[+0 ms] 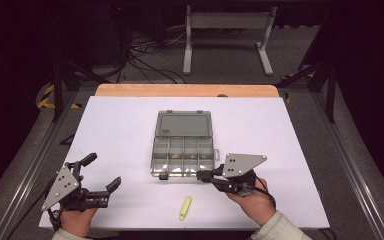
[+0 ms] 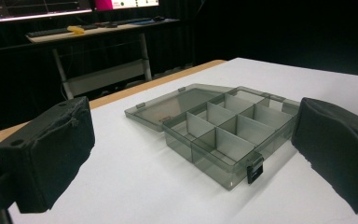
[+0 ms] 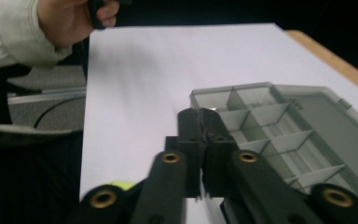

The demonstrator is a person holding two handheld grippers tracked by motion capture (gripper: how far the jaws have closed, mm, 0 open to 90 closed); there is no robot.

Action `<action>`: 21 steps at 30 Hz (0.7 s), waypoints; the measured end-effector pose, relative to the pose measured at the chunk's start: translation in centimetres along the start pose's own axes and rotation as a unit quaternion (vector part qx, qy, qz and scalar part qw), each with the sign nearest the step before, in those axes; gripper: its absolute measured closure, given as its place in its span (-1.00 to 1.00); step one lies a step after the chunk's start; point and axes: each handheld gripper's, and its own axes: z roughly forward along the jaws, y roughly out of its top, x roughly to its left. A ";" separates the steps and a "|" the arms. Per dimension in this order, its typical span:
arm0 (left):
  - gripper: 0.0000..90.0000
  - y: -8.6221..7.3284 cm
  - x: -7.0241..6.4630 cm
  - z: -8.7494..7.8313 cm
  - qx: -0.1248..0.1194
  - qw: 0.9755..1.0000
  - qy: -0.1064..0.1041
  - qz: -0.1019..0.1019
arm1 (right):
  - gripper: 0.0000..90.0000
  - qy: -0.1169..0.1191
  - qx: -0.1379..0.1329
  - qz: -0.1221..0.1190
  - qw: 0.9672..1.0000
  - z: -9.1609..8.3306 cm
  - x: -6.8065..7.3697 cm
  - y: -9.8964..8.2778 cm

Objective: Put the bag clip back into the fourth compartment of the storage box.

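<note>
A grey see-through compartment box (image 1: 182,149) lies open mid-table, its lid (image 1: 184,123) laid flat behind it. Its dividers show in the left gripper view (image 2: 223,135), and a black latch (image 2: 255,171) sits on the front wall. A small yellow stick (image 1: 185,208) lies in front of the box, near the table's front edge. My left gripper (image 1: 101,171) rests at the front left, open wide, with nothing between its pads (image 2: 51,149). My right gripper (image 1: 203,175) is shut and empty, its tips (image 3: 200,117) just off the box's front right corner (image 3: 261,126).
The white table top (image 1: 130,125) has a wooden strip (image 1: 185,90) along its far edge. Beyond it stand a metal frame (image 1: 227,35) and floor cables (image 1: 145,55). The left hand (image 3: 74,14) shows far off in the right gripper view.
</note>
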 end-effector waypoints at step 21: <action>-1.00 -0.1 0.2 -0.8 -0.001 1.000 0.010 0.001 | 1.00 0.102 0.204 -0.031 0.973 4.8 1.2 -0.2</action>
